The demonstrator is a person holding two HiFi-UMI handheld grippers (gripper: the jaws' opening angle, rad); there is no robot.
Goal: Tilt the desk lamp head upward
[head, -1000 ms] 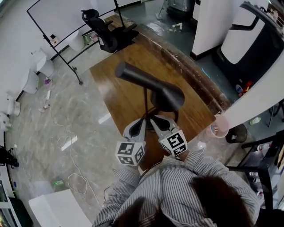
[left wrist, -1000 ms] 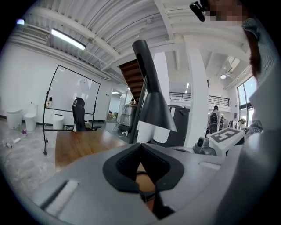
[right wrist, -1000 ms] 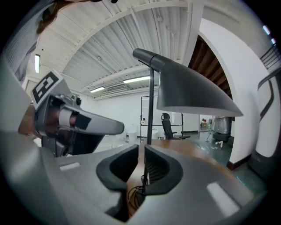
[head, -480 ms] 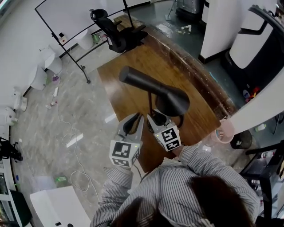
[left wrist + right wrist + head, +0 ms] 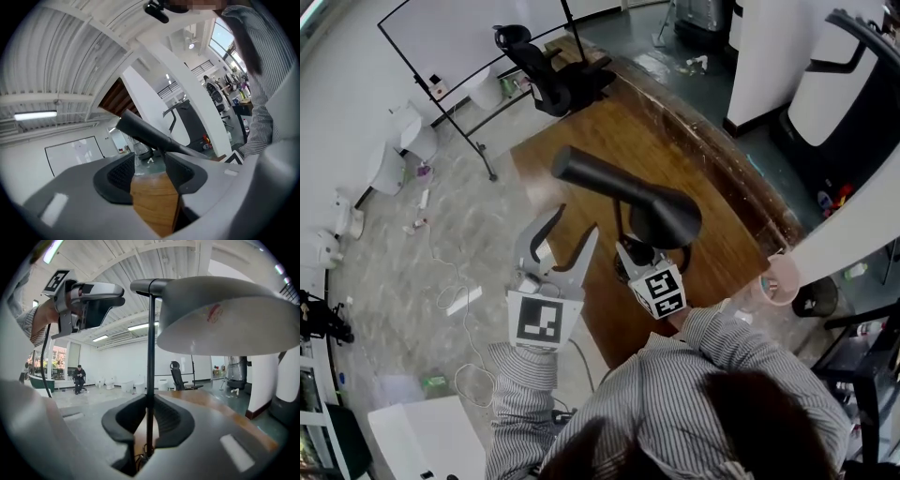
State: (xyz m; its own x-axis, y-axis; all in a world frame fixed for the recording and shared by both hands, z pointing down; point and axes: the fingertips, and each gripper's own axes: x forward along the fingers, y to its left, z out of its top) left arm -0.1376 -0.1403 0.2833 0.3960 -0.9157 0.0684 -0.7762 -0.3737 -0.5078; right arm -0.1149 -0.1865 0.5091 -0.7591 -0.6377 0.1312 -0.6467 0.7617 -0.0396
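Note:
A black desk lamp stands on the wooden table (image 5: 572, 164). Its long tube head (image 5: 614, 187) slants up to the left, and its bell shade (image 5: 666, 223) hangs over the thin stem (image 5: 621, 234). My right gripper (image 5: 630, 255) sits below the shade, shut on the stem (image 5: 150, 362), which runs between its pads (image 5: 171, 420). My left gripper (image 5: 575, 221) hangs left of the stem, level with the head. Its jaws are opening with nothing between them. In the left gripper view the lamp head (image 5: 145, 133) lies beyond the left gripper (image 5: 150, 174).
The table's left edge runs just beside the left gripper, with grey floor and a loose cable (image 5: 455, 309) below. A black office chair (image 5: 546, 67) and a whiteboard (image 5: 459, 37) stand at the far end. A pink cup (image 5: 781, 278) sits at the table's right corner.
The left gripper, shut beside the right one a second ago, has swung left and up and its jaws have spread. The right gripper stays on the stem.

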